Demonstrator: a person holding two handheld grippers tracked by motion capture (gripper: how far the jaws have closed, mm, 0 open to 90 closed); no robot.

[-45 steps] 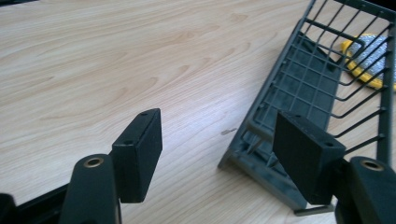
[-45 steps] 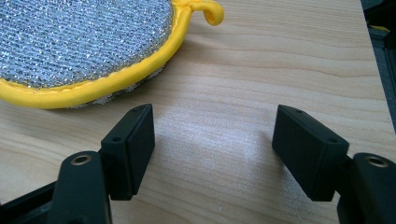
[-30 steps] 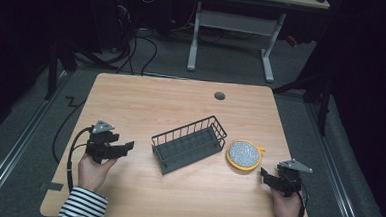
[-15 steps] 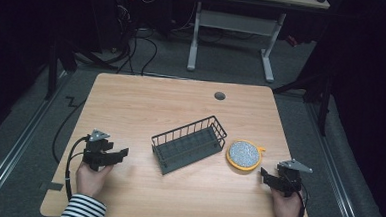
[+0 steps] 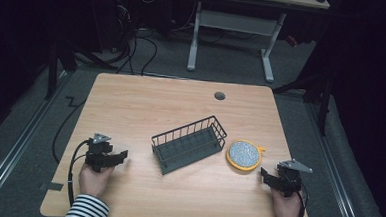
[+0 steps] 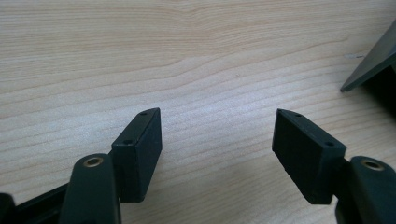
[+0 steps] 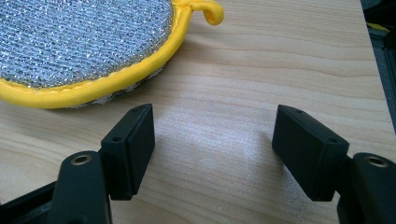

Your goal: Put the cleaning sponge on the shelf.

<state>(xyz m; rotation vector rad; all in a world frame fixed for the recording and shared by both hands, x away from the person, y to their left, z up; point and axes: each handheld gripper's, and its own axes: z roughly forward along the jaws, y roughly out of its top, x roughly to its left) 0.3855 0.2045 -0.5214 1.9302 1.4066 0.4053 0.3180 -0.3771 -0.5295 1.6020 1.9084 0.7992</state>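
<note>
A dark wire basket [image 5: 189, 143] lies at an angle in the middle of the wooden table [image 5: 146, 106]. Just right of it lies a round scouring pad [image 5: 244, 155] with a silver face and a yellow rim, seen close up in the right gripper view [image 7: 84, 42]. My left gripper [image 5: 122, 156] rests low at the table's front left, open, with bare wood between its jaws [image 6: 217, 154]; a corner of the basket [image 6: 373, 60] shows at that view's right edge. My right gripper [image 5: 264, 174] sits at the front right, open and holding nothing [image 7: 212, 154], just short of the pad.
A small grey grommet [image 5: 219, 96] sits near the table's far edge. Beyond the table stand a white desk frame [image 5: 233, 25] and loose cables [image 5: 139, 45] on the dark floor. A cable [image 5: 72, 167] trails from the left gripper over the table's front left.
My left gripper has come down towards the table and a little nearer the front edge. The right gripper, the basket and the pad have not moved.
</note>
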